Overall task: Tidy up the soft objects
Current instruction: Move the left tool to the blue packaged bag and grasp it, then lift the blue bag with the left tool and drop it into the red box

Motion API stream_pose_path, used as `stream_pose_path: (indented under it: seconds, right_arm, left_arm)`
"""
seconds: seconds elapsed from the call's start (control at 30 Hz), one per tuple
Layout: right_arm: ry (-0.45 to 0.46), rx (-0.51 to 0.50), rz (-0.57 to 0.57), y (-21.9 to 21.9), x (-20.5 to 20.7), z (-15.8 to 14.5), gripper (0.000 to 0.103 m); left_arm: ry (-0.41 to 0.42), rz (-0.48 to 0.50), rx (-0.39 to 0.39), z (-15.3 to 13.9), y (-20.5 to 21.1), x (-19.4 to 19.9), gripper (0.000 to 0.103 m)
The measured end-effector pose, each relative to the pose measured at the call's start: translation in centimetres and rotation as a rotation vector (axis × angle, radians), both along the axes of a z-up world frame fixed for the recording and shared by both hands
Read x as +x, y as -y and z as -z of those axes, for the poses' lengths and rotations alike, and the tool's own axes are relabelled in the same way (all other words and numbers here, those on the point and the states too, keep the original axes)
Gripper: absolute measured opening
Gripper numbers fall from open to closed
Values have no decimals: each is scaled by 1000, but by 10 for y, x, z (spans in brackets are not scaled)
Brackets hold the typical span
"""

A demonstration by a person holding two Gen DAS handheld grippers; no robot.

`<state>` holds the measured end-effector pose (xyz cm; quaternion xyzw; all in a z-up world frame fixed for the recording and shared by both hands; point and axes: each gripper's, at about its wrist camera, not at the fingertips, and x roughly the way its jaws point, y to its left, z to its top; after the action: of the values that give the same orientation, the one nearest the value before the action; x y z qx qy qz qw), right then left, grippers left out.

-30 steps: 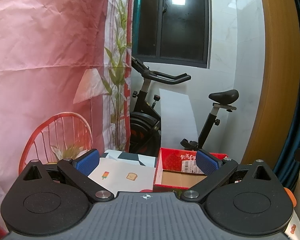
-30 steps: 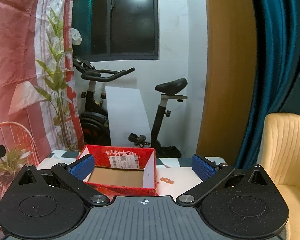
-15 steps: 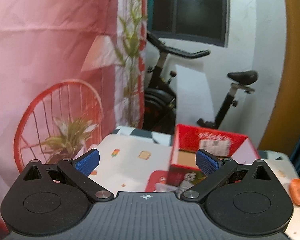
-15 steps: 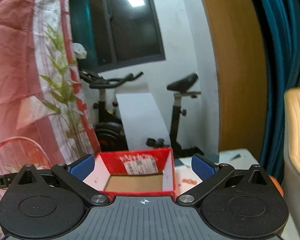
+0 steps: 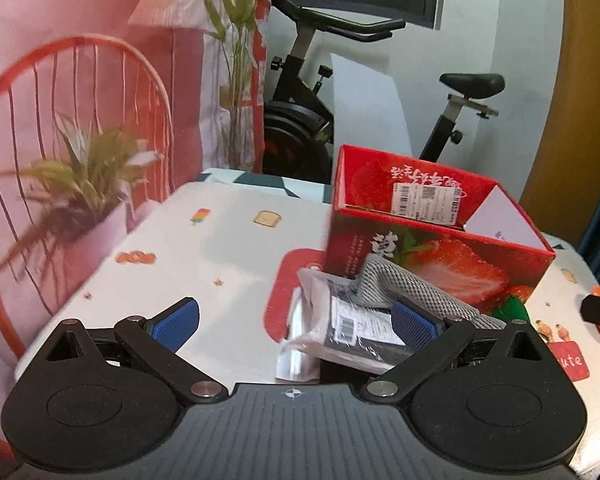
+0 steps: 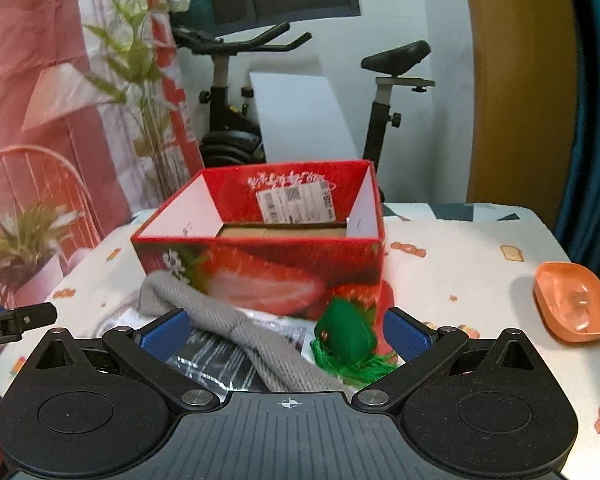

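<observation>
The left gripper (image 5: 296, 322) has its fingers spread wide, with nothing between the blue pads (image 5: 174, 322). It hangs above the near part of the table (image 5: 228, 240), which carries a white cloth printed with small food motifs. The right gripper (image 6: 286, 332) is likewise spread wide and holds nothing.

Soft objects lie in a loose pile on the table, just in front of the near wall of the red strawberry box (image 6: 268, 268):
- A grey knitted cloth (image 6: 236, 332) is draped across the pile. Its far end touches the near wall of the box.
- A clear plastic packet (image 5: 340, 328), with dark contents and a white barcode label, lies under the grey cloth, on the left side of the pile.
- A green tasselled pouch (image 6: 348, 336) sits at the right end of the pile, close against the near right corner of the box.

In the right wrist view, the grey cloth and the green pouch both fall between the two spread fingers; whether either pad touches them cannot be told.

The box stands open at the top. Its brown cardboard floor is visible, and a white shipping label is fixed to the inside of the far wall.

An orange dish (image 6: 574, 308) rests near the right edge of the table, well apart from the pile. An exercise bike (image 6: 260, 92) stands beyond the far edge of the table.
</observation>
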<state>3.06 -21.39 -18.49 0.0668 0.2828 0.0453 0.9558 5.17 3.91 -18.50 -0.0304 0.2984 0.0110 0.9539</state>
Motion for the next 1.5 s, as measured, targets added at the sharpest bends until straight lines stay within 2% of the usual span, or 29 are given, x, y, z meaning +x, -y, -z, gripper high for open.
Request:
stream_pose_path:
  seconds: [0.07,0.17,0.33,0.43,0.5,0.57,0.6,0.7,0.87,1.1,1.23,1.47,1.5]
  right_arm:
    - [-17,-34,-13,-7,0,8,103]
    - [-72,-29,-49,-12,0,23,102]
    - [-177,-31,-106,-23,3,51,85]
    - [-226,-23,-143,-28,5,64,75]
    - [-251,-25,-168,-32,6,69,68]
    - [-268,-25,-205,-37,8,73,68]
    - [-267,-29,-226,-40,8,74,68]
    - [-281,-45,-268,-49,7,76,65]
    - [-361,2,-288,-50,16,90,62]
    - [-412,104,-260,-40,28,106,59]
    - [-414,122,-254,-39,29,110,59]
    - [-423,147,-250,-39,31,117,52]
    - [-422,147,-253,-40,31,117,48]
  left_arm:
    - [-13,18,5,10,5,-1,103]
    - [-52,60,7,25,14,-2,102]
    - [-122,129,27,49,25,1,94]
    - [-168,154,-22,64,22,3,84]
    - [-196,163,-50,73,21,5,73]
    - [-212,171,-56,79,21,7,63]
    - [-214,182,-58,81,23,6,62]
    - [-218,223,-84,85,26,7,62]
    - [-265,288,-163,92,33,14,62]
    - [-324,296,-238,110,31,21,61]
    - [-336,290,-248,117,33,24,61]
    - [-353,276,-285,123,30,27,65]
    - [-356,274,-291,124,28,27,65]
